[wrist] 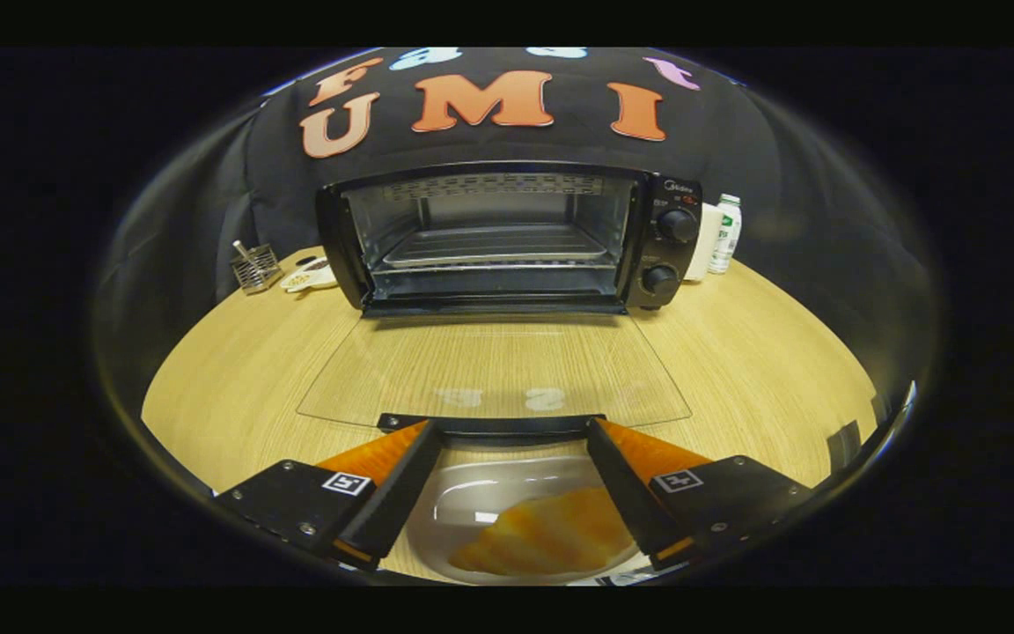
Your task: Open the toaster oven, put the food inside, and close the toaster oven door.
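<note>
The black toaster oven [507,238] stands at the back of the wooden table [762,379] with its cavity open and a wire rack [496,245] inside. Its glass door [494,365] lies folded down flat toward me, and the door's dark handle [489,425] sits right at my fingertips. My gripper [511,426] is open, fingers spread wide, with nothing pressed between them. Below and between the fingers, nearer than the door, a white plate [463,502] holds a golden croissant [551,533].
Left of the oven stand a wire holder [256,267] with a utensil in it and a small white dish [309,277]. A white bottle [725,233] and a white container [705,242] stand to the right of the oven's two knobs [676,225].
</note>
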